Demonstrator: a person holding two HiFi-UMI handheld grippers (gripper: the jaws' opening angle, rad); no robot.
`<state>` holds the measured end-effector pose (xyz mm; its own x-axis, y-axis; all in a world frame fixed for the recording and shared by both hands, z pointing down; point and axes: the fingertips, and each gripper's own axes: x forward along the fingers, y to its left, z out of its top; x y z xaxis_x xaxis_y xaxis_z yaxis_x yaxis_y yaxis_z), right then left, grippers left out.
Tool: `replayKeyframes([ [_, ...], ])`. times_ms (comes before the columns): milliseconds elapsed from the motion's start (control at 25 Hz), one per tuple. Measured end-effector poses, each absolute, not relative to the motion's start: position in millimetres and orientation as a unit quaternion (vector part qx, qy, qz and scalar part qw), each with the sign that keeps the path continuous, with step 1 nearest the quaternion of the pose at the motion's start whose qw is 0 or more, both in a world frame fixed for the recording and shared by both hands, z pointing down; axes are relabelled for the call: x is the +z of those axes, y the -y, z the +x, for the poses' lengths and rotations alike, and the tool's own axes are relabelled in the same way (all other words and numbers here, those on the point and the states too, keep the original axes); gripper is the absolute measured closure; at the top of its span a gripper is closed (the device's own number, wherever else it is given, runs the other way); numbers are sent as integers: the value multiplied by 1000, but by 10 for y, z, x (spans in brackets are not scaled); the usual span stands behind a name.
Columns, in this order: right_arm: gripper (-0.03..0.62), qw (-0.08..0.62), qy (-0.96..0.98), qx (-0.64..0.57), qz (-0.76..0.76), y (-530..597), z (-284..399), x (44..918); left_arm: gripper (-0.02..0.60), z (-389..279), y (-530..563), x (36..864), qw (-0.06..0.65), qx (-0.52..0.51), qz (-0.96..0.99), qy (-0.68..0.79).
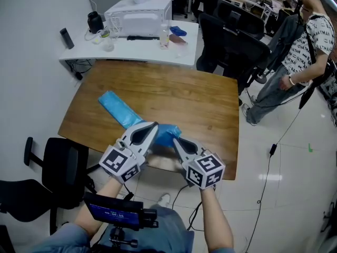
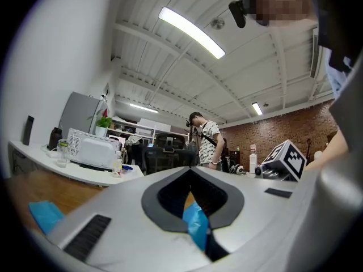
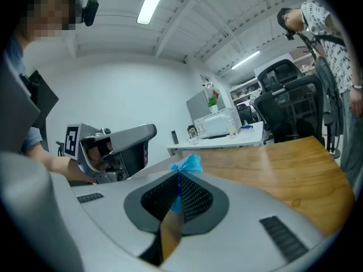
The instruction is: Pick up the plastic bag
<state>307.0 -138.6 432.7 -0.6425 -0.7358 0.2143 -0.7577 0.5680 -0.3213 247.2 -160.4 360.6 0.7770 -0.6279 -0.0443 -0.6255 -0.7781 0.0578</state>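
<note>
A long blue plastic bag (image 1: 120,111) lies slantwise on the brown wooden table (image 1: 200,99), its near end bunched between my two grippers at the table's front edge. My left gripper (image 1: 154,126) is shut on that near end; in the left gripper view blue film (image 2: 197,222) fills the slit between the jaws, and the bag's far end (image 2: 45,215) lies on the wood. From the right, my right gripper (image 1: 176,140) meets it. In the right gripper view a blue tuft (image 3: 188,164) sticks out past the pinched tips of the right gripper (image 3: 178,174).
A white desk (image 1: 158,50) with a white appliance (image 1: 139,16), a bottle and small items stands behind the table. Black office chairs (image 1: 231,41) are at the back right, and a person (image 1: 300,51) stands near them. Another black chair (image 1: 58,167) is at the front left.
</note>
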Motion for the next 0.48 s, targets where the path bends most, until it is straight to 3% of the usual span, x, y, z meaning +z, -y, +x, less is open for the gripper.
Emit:
replayKeyframes([
  [240, 572, 32, 868, 196, 456, 1382, 3178, 4373, 574, 2515, 1573, 3575, 18, -32, 944, 328],
  [360, 434, 43, 865, 202, 458, 1365, 3171, 4412, 574, 2510, 1554, 3552, 18, -33, 944, 328],
  [480, 433, 47, 862, 197, 465, 1350, 3193, 4430, 574, 2508, 1524, 3557, 16, -33, 944, 327],
])
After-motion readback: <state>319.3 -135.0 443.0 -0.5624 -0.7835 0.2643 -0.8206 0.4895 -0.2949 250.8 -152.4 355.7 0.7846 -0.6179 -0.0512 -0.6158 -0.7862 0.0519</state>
